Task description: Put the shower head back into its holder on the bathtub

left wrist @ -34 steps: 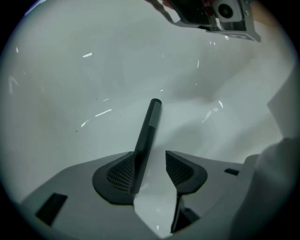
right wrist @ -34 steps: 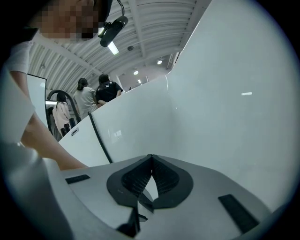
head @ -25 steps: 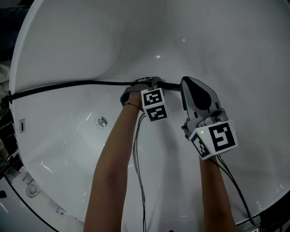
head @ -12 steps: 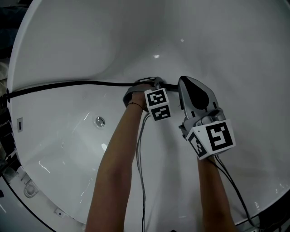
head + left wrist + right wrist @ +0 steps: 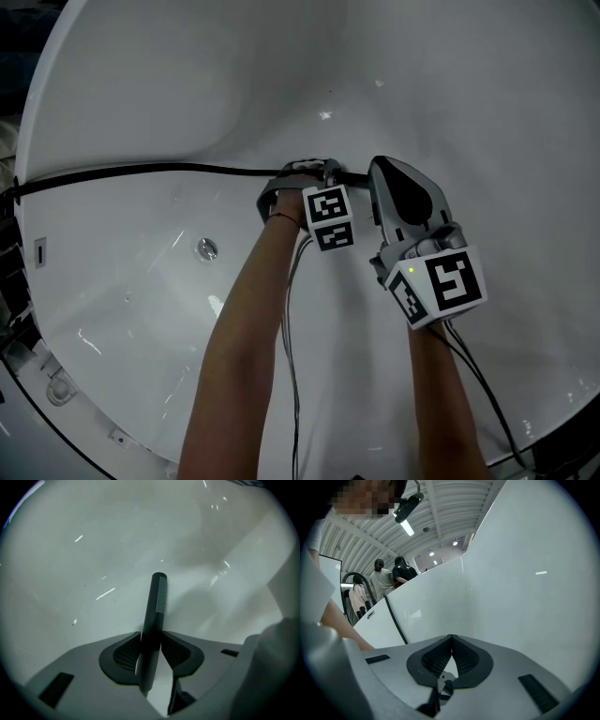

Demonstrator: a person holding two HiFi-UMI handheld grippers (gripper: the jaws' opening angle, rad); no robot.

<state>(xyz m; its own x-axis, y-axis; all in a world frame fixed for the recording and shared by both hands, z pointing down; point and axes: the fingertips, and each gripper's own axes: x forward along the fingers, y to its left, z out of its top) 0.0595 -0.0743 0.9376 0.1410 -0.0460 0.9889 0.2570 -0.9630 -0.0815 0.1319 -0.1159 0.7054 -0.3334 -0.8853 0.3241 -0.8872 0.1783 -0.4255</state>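
Closing in on the thin black stick-shaped shower head [image 5: 157, 606], the fingers [image 5: 124, 656] of the left gripper [image 5: 151, 635] have just been squeezing together. Now they pinch it from both sides. I think this is the pick-up step: the shower head is caught but not yet in its holder, and no view shows me the holder.

The shower head is low inside the white bathtub [image 5: 450, 103], to the right of the round silver drain [image 5: 206, 249]. Its black hose [image 5: 141, 172] runs past the far side of the drain to the tub's edge. The right gripper [image 5: 450, 639], further right of the drain, has its fingers pressed together with nothing in them.

Only the left gripper view shows the pinch up close. Only the head view shows the drain. Only the right gripper view shows people standing past the tub's edge.
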